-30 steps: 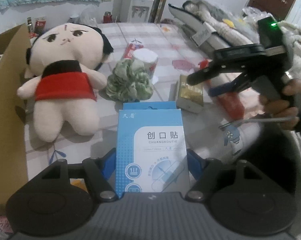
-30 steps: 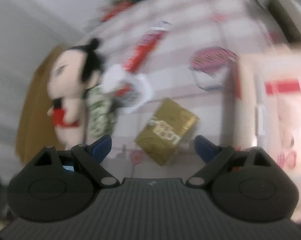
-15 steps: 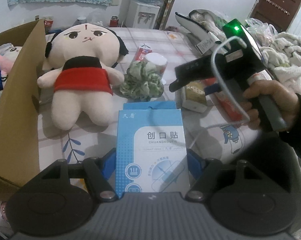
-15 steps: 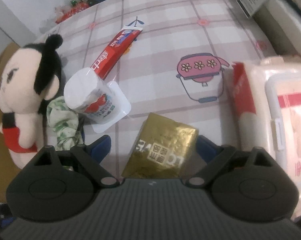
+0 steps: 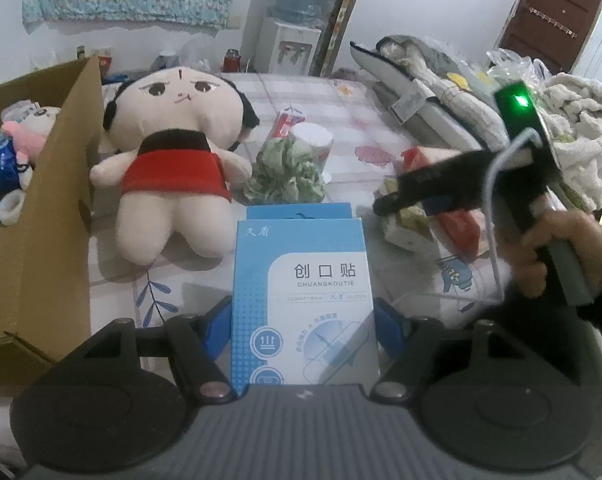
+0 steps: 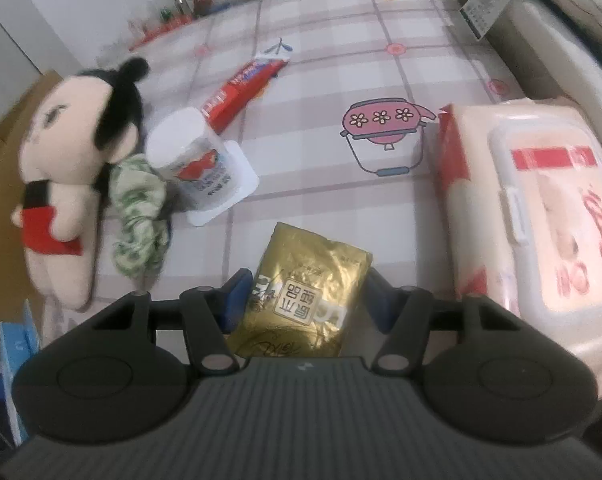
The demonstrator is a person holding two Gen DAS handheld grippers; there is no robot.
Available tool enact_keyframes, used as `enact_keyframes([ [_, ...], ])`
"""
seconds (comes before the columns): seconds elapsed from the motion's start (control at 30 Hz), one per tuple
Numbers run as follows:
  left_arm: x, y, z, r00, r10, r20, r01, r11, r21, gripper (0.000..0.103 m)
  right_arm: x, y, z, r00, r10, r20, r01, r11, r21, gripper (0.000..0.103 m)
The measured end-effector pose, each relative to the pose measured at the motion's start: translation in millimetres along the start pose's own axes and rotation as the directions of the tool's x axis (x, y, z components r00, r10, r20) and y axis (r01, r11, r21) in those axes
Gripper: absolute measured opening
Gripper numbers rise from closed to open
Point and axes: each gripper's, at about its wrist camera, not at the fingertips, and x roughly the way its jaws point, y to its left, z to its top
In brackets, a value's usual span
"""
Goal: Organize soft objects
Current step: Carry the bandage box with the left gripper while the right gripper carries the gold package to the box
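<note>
Bed (image 6: 321, 80): gold pouch (image 6: 305, 296) between closing right claw (image 6: 307, 300), long axis along fingers; wipes pack (image 6: 541, 216) beside, cup (image 6: 197, 168), scrunchie (image 6: 139, 216), doll (image 6: 61, 184) w/ head toward far edge. Left claw (image 5: 303, 324) clamped on blue box (image 5: 305, 304), upright.

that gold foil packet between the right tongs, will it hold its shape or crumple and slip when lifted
The gold foil packet looks creased and puffy, so it will probably dent rather than stay stiff as the right tongs close around it. Its shiny film seems slick, so it might slide on the pads. It looks thin, likely light for its size, and being flat it is unlikely to roll.
</note>
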Motion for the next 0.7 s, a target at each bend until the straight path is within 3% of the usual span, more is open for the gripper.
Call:
enact_keyframes([
  [0.13, -16.7, -5.2, -0.6, 0.999, -0.001, 0.034, 0.002, 1.0, -0.002, 0.073, -33.8, -2.0, -17.5, 0.994, 0.064, 0.091, -0.065, 0.998, 0.007, 0.059],
  [0.3, -50.9, -11.3, 2.8, 0.994, 0.001, 0.108, -0.002, 1.0, 0.007, 0.073, -85.8, 3.2, -39.2, 0.968, 0.136, 0.21, -0.137, 0.991, -0.012, 0.059],
  [0.53, -115.1, 8.0, 15.7, 0.971, 0.028, 0.235, -0.017, 0.999, -0.048, 0.073, -142.5, 19.6, -43.6, 0.92, 0.243, 0.309, -0.245, 0.969, -0.031, 0.059],
  [0.7, -148.8, 48.0, 32.1, 0.944, 0.136, 0.3, -0.096, 0.985, -0.144, 0.073, -168.6, 51.6, -35.2, 0.866, 0.358, 0.349, -0.345, 0.933, -0.101, 0.059],
])
